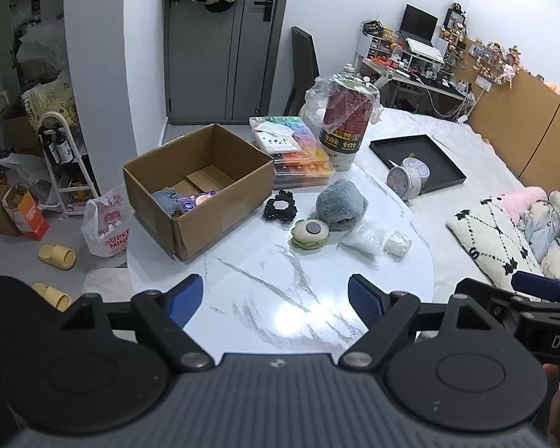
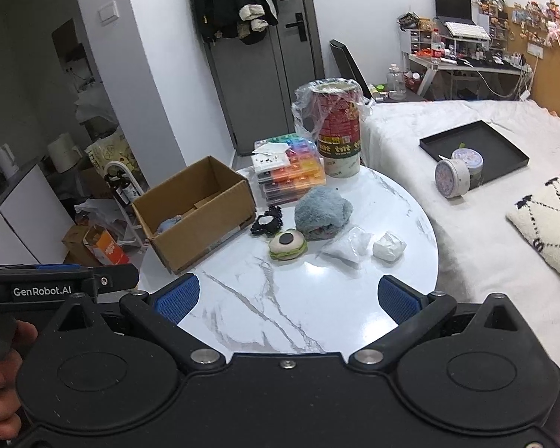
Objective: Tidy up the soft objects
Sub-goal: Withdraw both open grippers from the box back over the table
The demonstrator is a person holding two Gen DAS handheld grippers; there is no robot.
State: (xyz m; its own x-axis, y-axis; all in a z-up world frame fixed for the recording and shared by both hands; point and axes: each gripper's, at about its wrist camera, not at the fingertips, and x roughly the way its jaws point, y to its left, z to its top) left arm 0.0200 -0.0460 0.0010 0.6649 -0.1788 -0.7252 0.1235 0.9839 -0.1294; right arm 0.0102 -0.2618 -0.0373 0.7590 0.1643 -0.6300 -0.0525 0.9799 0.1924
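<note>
From the left wrist view, the left tongs hover above the near edge of the round marble table, their blue pads spread wide apart with nothing between them. Beyond them the soft objects lie in a loose group toward the far right of the table: a grey fluffy roll, a burger-shaped plush touching its front, a black scrunchie just to the left, and a clear bag of white filling beside a small white wad. An open cardboard box stands on the left of the table, with a blue-grey soft piece and some shiny items lying inside. Behind the group sit a stack of colourful plastic cases and a tall red can wrapped in plastic film. The right tongs show at the right edge.

From the right wrist view, the right tongs also hang over the near table rim, pads well apart and empty. The grey fluffy roll, burger-shaped plush, black scrunchie, bag of white filling and white wad lie ahead, the cardboard box to their left. On the bed to the right rest a black tray and two round tins, and a patterned cushion lies nearer.
</note>
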